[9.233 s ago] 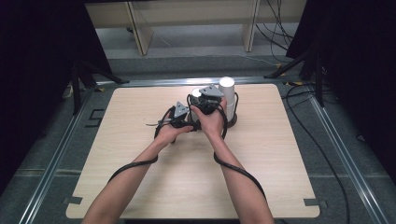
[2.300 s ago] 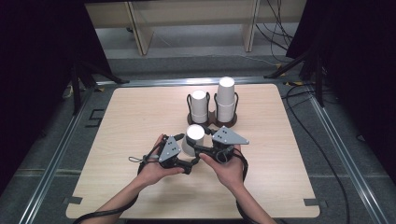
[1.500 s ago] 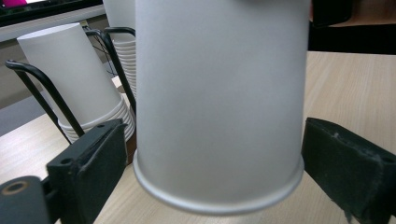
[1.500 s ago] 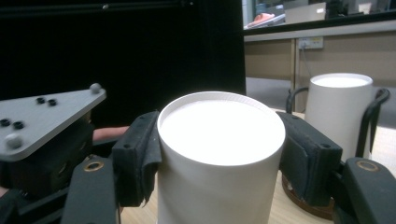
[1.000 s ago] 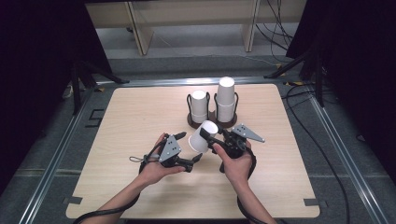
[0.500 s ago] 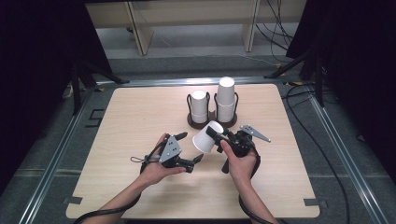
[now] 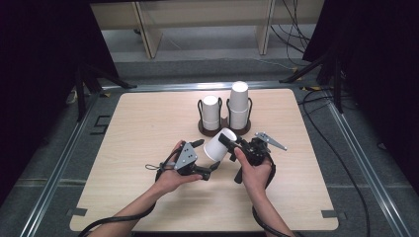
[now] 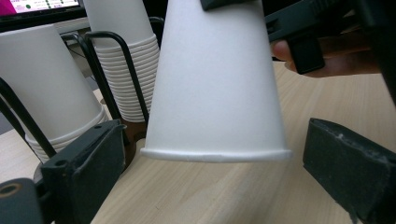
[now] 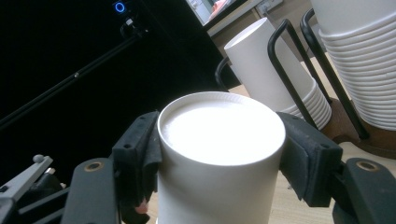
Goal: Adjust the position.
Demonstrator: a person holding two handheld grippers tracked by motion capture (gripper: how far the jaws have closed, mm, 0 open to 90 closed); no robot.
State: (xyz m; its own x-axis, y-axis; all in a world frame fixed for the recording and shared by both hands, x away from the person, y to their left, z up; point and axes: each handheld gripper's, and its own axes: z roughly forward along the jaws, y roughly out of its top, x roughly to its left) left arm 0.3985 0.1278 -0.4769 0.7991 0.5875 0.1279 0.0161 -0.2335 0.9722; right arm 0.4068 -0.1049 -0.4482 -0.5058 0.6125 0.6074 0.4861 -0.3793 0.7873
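A white paper cup (image 7: 217, 145) hangs tilted above the table, its open mouth turned toward my left gripper. My right gripper (image 7: 228, 142) is shut on the cup's closed end; in the right gripper view the pads (image 9: 144, 149) press both sides of the cup (image 9: 219, 126). My left gripper (image 7: 206, 155) is open and its jaws have just been closing a little. In the left gripper view the cup (image 8: 215, 84) has its rim between the jaws of the left gripper (image 8: 212, 161), clear of both pads (image 8: 345, 163).
A dark wire cup holder (image 7: 203, 131) stands at the back middle of the table. It carries a short stack of upturned cups (image 7: 211, 112) and a taller stack (image 7: 239, 103). Bare tabletop (image 7: 138, 128) lies left of both hands. Cables trail to the front edge.
The right hand has shifted slightly right and rolled, tipping the cup further onto its side with its mouth toward the left gripper. The left hand has stayed almost still.
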